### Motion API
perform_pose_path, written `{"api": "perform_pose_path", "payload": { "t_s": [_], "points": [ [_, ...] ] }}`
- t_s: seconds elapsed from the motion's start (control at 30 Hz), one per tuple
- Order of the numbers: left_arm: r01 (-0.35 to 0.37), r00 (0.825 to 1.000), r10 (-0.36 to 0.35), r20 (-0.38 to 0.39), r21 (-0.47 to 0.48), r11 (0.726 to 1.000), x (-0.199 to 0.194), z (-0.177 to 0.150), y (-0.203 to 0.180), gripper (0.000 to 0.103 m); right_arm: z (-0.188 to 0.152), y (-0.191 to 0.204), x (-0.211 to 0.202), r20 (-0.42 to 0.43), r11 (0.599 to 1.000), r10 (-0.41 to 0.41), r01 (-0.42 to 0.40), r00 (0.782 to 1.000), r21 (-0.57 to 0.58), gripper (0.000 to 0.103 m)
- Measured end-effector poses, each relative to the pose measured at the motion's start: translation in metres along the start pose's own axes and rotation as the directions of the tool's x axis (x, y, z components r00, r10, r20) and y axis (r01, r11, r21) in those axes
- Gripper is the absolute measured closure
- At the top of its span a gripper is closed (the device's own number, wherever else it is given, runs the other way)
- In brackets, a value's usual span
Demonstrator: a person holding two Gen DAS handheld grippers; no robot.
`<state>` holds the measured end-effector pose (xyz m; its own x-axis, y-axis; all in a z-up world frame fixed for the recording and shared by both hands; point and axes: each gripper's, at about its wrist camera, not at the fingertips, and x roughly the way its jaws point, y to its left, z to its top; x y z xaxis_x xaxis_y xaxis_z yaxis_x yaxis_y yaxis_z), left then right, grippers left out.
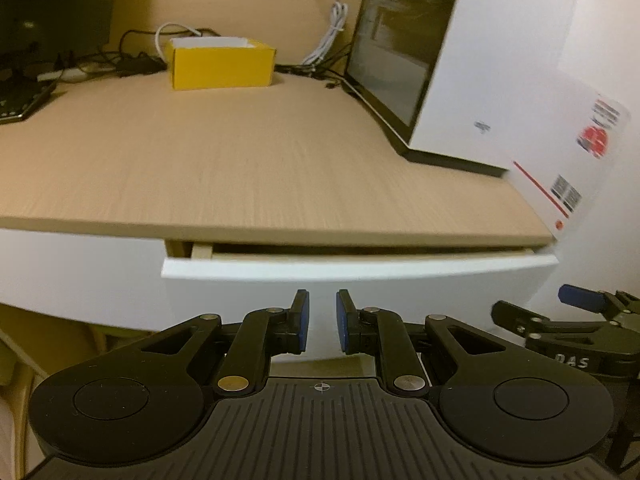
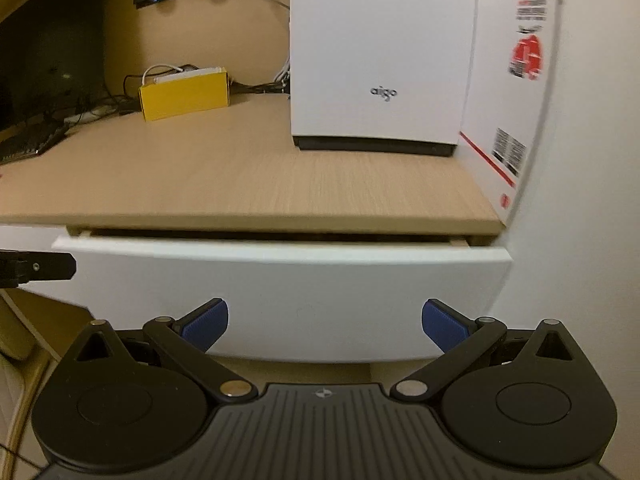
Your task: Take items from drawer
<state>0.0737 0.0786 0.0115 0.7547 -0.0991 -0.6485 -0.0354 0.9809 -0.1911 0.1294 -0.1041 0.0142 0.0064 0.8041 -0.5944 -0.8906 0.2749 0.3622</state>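
Note:
A white drawer front [image 1: 240, 300] [image 2: 280, 292] sits under the light wooden desktop [image 1: 240, 168] [image 2: 240, 184]. It is pulled out only a crack, and a dark slit along its top hides whatever is inside. My left gripper [image 1: 322, 314] hovers just in front of the drawer's face, its blue pads a narrow gap apart with nothing between them. My right gripper [image 2: 324, 322] faces the same panel with its jaws spread wide and empty. One of its blue fingertips [image 1: 580, 298] shows at the right edge of the left wrist view.
On the desk stand a yellow box [image 1: 222, 66] [image 2: 184, 94], a white computer case [image 1: 480, 80] [image 2: 380, 60] and a white carton with red print [image 1: 580, 140] [image 2: 516, 100] at the right edge. A keyboard [image 1: 20, 100], cables and a dark monitor are at the back left.

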Motion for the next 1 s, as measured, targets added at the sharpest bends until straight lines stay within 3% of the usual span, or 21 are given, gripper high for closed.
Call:
{"api": "perform_pose_path", "payload": {
  "t_s": [0.27, 0.53, 1.0],
  "points": [
    [-0.026, 0.997, 0.026, -0.074, 0.009, 1.0, 0.035, 0.033, 0.011, 0.087, 0.037, 0.023, 0.049, 0.011, 1.0, -0.01, 0.01, 1.0, -0.009, 0.0],
    [-0.033, 0.995, 0.034, -0.097, 0.016, 0.999, 0.047, 0.047, 0.02, 0.087, 0.046, 0.023, 0.08, -0.042, 0.999, -0.002, 0.003, 0.999, 0.04, 0.0],
    [0.042, 0.986, -0.029, -0.164, 0.075, 0.996, 0.073, 0.054, 0.007, 0.087, 0.053, 0.017, 0.095, -0.134, 0.997, 0.019, -0.008, 0.991, 0.08, 0.0]
  ]
}}
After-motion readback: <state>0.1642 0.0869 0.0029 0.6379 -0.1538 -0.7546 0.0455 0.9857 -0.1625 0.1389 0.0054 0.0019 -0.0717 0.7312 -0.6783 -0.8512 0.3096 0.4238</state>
